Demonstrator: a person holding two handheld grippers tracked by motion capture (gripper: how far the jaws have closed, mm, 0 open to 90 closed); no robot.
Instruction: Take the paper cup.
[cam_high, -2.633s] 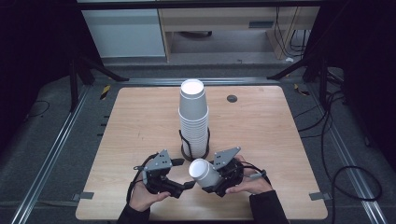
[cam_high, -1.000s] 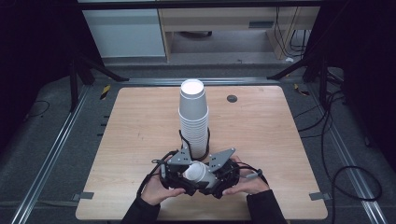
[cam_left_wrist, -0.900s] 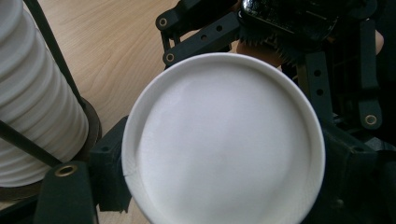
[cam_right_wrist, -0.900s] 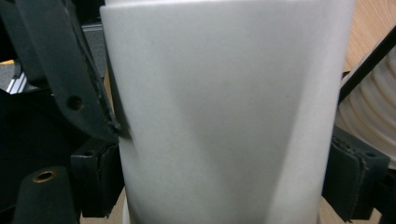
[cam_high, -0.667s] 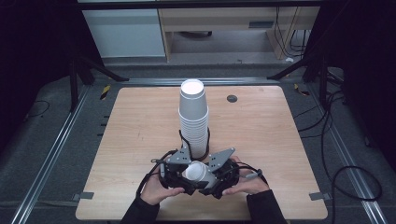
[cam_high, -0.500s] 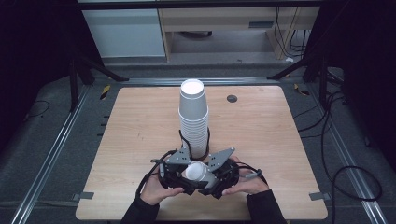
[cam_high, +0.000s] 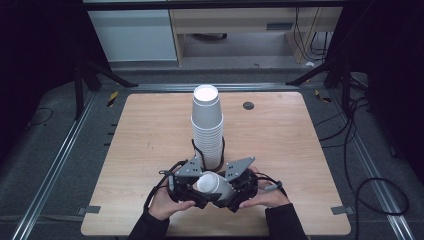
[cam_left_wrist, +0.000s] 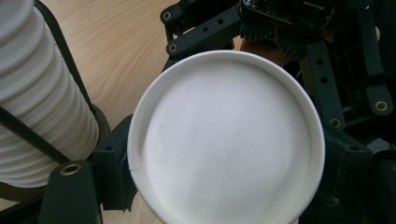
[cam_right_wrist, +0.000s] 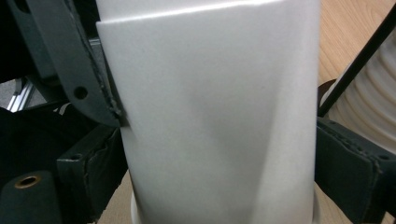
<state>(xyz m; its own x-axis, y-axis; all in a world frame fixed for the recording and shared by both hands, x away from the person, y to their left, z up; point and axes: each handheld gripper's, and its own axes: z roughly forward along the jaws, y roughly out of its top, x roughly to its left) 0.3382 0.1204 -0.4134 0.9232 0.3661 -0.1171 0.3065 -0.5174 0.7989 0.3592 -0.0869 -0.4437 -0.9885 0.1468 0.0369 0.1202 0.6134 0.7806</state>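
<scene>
A single white paper cup (cam_high: 211, 183) lies on its side between the two hand-held grippers, just above the near edge of the light wooden table (cam_high: 150, 130), with its open mouth tilted up and toward the person's left. The left gripper (cam_high: 192, 186) and the right gripper (cam_high: 231, 192) meet around it, each held in one of the person's hands, which come in from the bottom of the high view.

In the left gripper view the cup's round rim (cam_left_wrist: 226, 140) faces the camera, and the black jaws sit at either side of it — they appear to clasp the cup near its mouth, having been easing inward slightly. In the right gripper view the cup's smooth side wall (cam_right_wrist: 215, 116) stands between the right gripper's black jaws; those jaws have just been opening, and whether their pads press the wall I cannot tell.

Just behind the grippers, near the middle of the table, stands a tall stack of white paper cups (cam_high: 207, 125) in a thin black wire holder (cam_high: 196, 146) — upright, close to the held cup but apart from it. A small dark round disc (cam_high: 248, 105) sits in the tabletop farther back.
</scene>
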